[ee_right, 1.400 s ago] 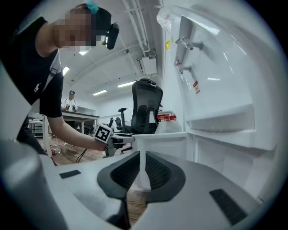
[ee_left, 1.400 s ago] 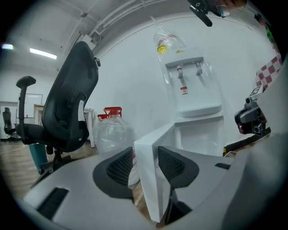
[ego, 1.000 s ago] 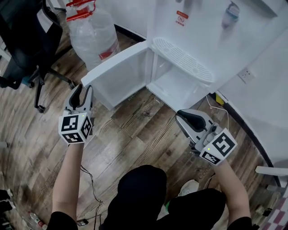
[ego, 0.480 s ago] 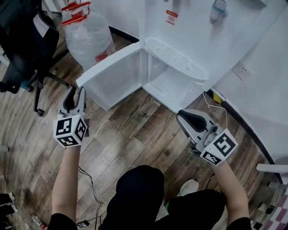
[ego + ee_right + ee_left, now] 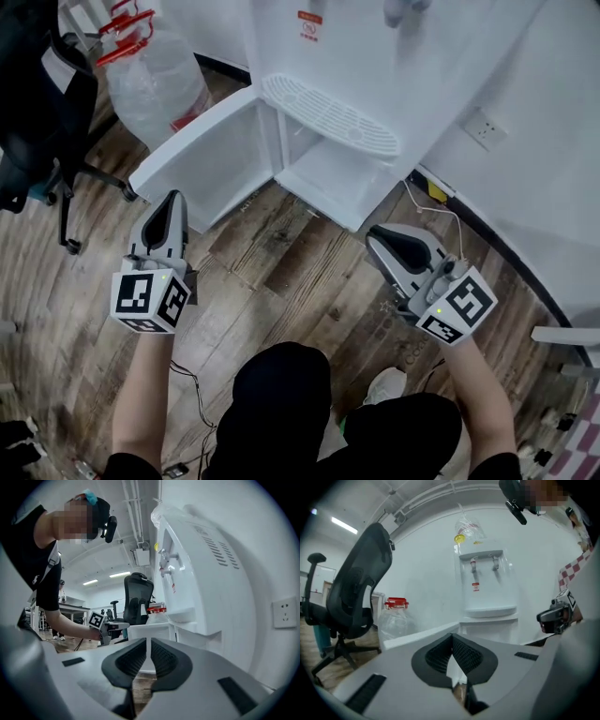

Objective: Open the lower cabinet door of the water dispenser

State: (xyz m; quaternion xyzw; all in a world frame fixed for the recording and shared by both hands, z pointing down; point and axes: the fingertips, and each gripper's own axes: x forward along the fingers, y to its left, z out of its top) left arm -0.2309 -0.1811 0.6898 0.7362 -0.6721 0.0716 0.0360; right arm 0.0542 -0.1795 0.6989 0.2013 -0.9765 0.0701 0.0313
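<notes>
Door state: white flat-panel lower cabinet door [image 5: 211, 155] already swung wide open, standing out to the left of the tall white plastic water dispenser [image 5: 375, 56], free end over the brown wood-plank floor [image 5: 281, 272]. White inner cabinet compartment [image 5: 328, 178] exposed under the slotted white drip tray [image 5: 328, 114]. Left gripper [image 5: 173, 199], grey with black-and-white marker cube, held low near the door's free end, pointing toward it and clear of it in the left gripper view; jaws just been closing, now pressed together at the tips, nothing between them. Right gripper [image 5: 377, 236], same build, over the floor just right of the open compartment, touching nothing; jaws all but together, only a hairline slit between the ribbed black pads, nothing in it. Clear plastic water bottle with red handle [image 5: 155, 80] on the floor behind the open door, next to a black mesh office chair [image 5: 37, 103]. White wall socket [image 5: 481, 129] to the right of the dispenser.
</notes>
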